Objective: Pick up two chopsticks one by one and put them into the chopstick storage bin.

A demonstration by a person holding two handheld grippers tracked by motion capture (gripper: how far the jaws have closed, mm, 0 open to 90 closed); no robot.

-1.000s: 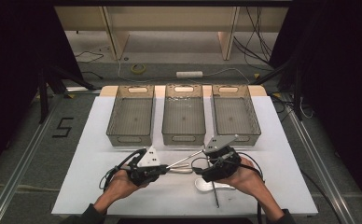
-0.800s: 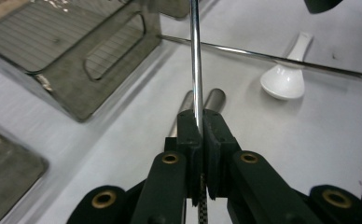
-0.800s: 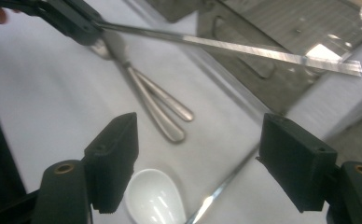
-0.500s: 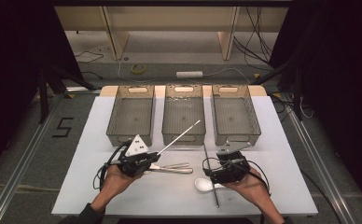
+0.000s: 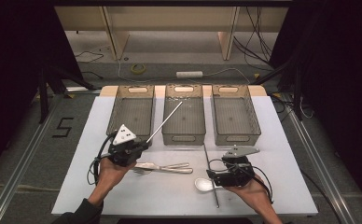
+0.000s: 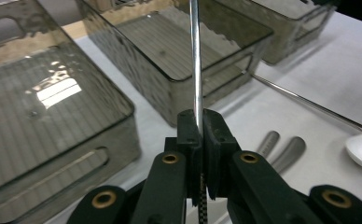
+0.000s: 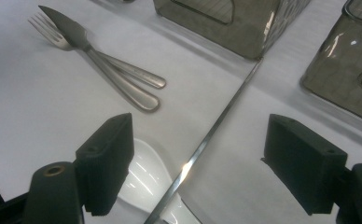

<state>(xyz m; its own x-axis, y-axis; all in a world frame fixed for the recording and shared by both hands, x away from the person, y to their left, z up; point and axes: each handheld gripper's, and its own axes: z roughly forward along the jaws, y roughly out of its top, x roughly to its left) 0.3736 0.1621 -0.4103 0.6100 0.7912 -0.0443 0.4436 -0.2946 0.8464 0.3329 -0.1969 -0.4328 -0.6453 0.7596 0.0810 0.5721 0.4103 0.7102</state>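
My left gripper (image 5: 143,143) is shut on a thin metal chopstick (image 5: 166,120) that slants up and to the right, its tip over the middle grey bin (image 5: 184,131). In the left gripper view the jaws (image 6: 201,117) pinch the chopstick (image 6: 195,60) upright. My right gripper (image 5: 216,176) stands open near the front right, low over a second chopstick (image 5: 209,161) lying on the white table. That second chopstick (image 7: 216,128) runs between the open jaws (image 7: 202,158), and a white spoon (image 7: 146,179) lies beside the left jaw.
Three grey see-through bins stand in a row at the back: left (image 5: 131,128), middle, right (image 5: 235,135). A fork (image 5: 144,171) and a knife (image 5: 167,166) lie side by side mid-table. The white spoon (image 5: 202,185) lies near the front edge.
My left gripper has lifted a chopstick and carried it left and away from the right gripper. The right gripper has drawn back toward the front right and lowered.
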